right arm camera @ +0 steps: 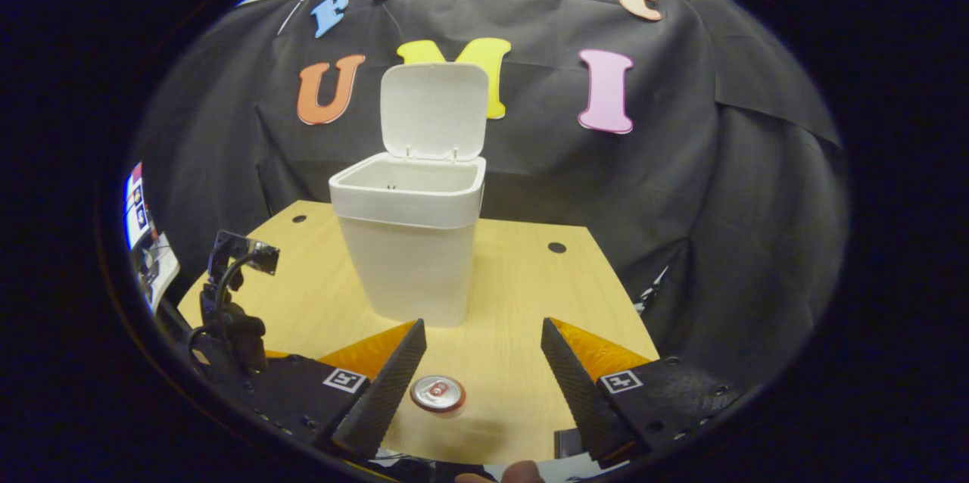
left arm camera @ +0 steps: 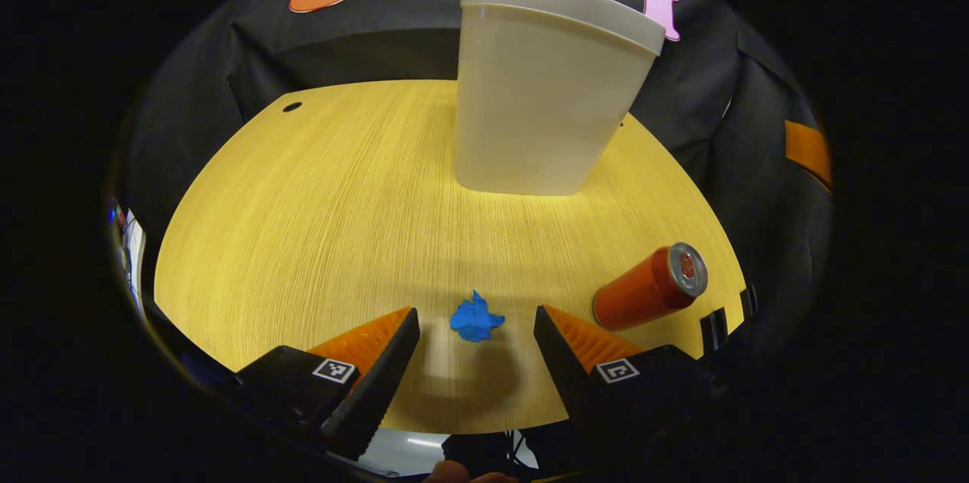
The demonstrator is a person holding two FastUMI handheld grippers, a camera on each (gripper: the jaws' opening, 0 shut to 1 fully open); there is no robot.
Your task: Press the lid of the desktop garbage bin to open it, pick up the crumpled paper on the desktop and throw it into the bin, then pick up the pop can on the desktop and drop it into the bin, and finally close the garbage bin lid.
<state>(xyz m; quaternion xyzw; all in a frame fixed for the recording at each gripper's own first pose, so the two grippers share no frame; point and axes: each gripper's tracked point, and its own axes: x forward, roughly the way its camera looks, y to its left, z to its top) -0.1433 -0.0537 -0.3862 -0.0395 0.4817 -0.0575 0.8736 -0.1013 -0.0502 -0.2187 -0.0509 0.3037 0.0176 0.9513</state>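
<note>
The white bin (left arm camera: 541, 104) stands at the back of the wooden table, its lid (right arm camera: 434, 110) swung up and its mouth open. A small blue crumpled paper (left arm camera: 475, 320) lies on the table just ahead of and between the tips of my open left gripper (left arm camera: 475, 313). To the paper's right is the orange pop can (left arm camera: 649, 288). My right gripper (right arm camera: 483, 324) hangs open above that can, whose silver top (right arm camera: 437, 393) shows between its fingers, not touched. The bin (right arm camera: 412, 256) is straight ahead of it.
The wooden table (left arm camera: 303, 225) has small round holes near its back corners (right arm camera: 557, 247). The other gripper and its camera mount (right arm camera: 231, 301) show at the table's left edge in the right gripper view. Black cloth walls close in behind and to the sides.
</note>
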